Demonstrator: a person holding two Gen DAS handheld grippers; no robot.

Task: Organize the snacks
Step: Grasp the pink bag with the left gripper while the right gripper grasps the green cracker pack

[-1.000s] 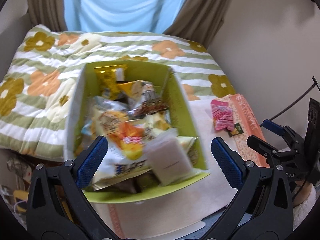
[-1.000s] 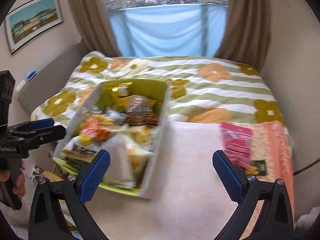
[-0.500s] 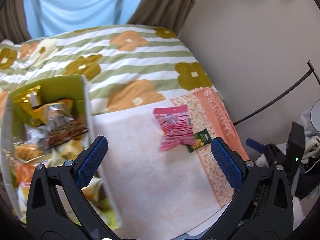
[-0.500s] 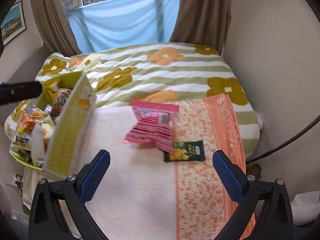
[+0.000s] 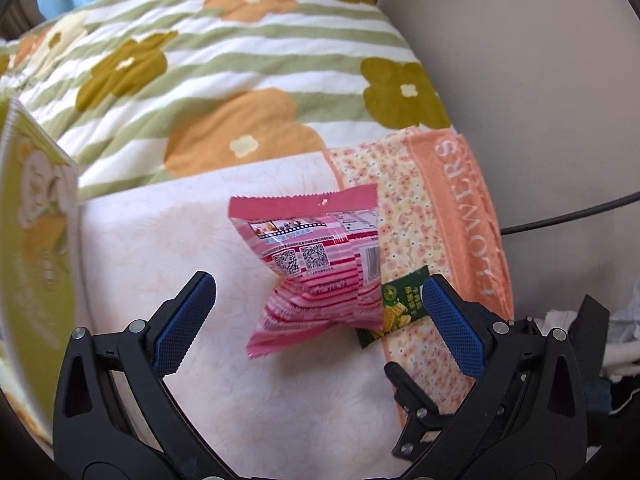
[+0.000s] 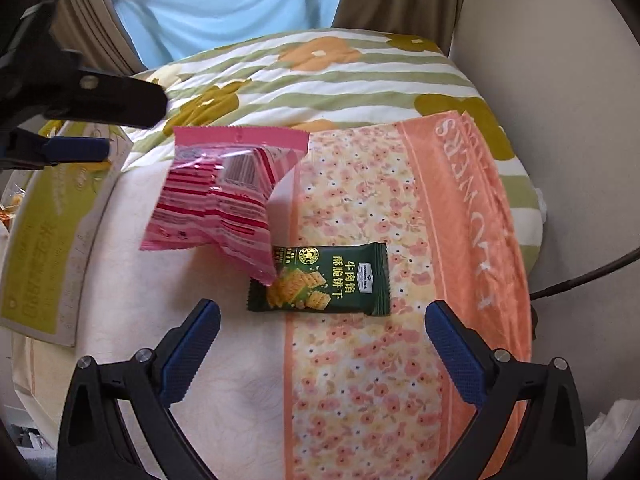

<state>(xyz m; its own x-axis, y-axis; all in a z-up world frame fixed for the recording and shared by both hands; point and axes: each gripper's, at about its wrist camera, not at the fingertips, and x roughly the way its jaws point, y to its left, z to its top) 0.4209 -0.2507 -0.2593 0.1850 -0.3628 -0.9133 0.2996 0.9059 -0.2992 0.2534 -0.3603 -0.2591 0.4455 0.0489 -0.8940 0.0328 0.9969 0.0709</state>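
Observation:
A pink striped snack bag (image 5: pixel 316 268) lies on a pale towel on the bed; it also shows in the right wrist view (image 6: pixel 224 196). A small dark green cracker packet (image 6: pixel 324 280) lies beside it, one corner under the pink bag, and shows partly in the left wrist view (image 5: pixel 400 304). My left gripper (image 5: pixel 316 316) is open and empty, its jaws either side of the pink bag's near end. My right gripper (image 6: pixel 320 344) is open and empty, just short of the green packet. The green snack box (image 5: pixel 32 240) stands at the left edge.
An orange floral towel (image 6: pixel 400 240) marked FLOWERS covers the right side of the bed. A flowered quilt (image 5: pixel 200 80) lies beyond. A wall (image 5: pixel 540 80) and a black cable (image 5: pixel 560 216) are on the right. The left gripper's arm (image 6: pixel 80 100) shows at upper left in the right wrist view.
Both grippers swung right, away from the snack box, and moved down close to the pink bag and the green packet. Both stayed open.

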